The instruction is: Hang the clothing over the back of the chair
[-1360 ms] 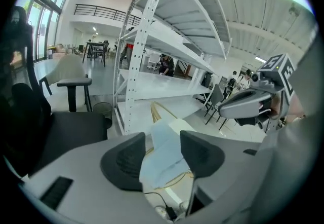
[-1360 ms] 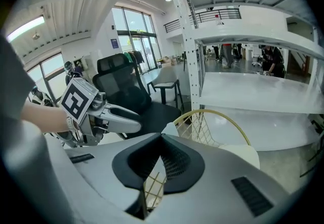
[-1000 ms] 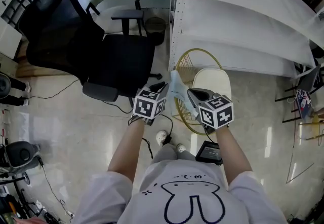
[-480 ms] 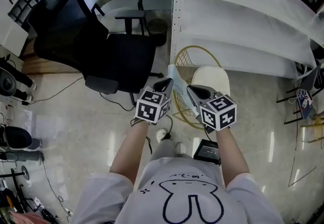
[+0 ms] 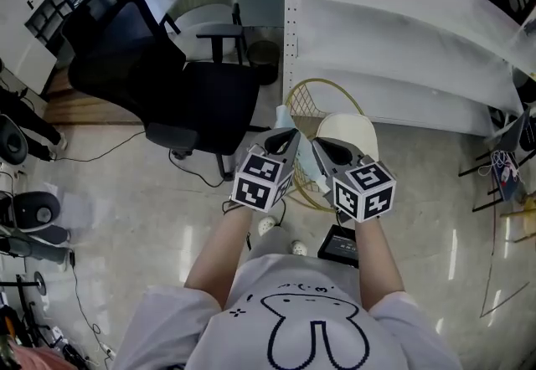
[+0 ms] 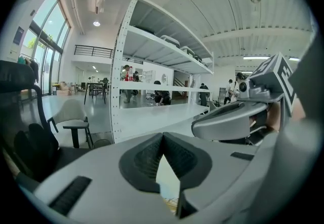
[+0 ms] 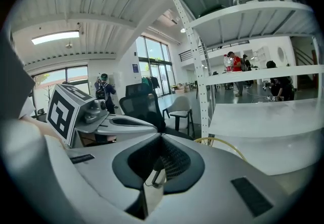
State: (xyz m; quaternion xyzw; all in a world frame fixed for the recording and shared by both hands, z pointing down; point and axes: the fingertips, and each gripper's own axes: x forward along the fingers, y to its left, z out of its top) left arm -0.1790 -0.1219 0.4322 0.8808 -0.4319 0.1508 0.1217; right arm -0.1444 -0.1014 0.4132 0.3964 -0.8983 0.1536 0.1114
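Note:
A pale blue-white garment (image 5: 305,164) hangs between my two grippers above the yellow wire basket (image 5: 323,84). My left gripper (image 5: 286,139) is shut on one part of it, and the cloth (image 6: 167,181) shows pinched under its closed jaws (image 6: 162,138). To its right, my right gripper (image 5: 323,147) is shut on another part, where a fold of cloth (image 7: 152,193) sits below the closed jaws (image 7: 161,140). The black office chair (image 5: 159,79) stands to the left of both grippers, its backrest at the far left.
White metal shelving (image 5: 402,33) fills the right and back. A beige chair with a small black table (image 5: 205,4) stands behind the office chair. Cables and a black device (image 5: 342,244) lie on the glossy floor by my feet. Equipment lines the left edge.
Both grippers have risen with the garment and drawn a little nearer the office chair. The cloth now hangs higher over the basket.

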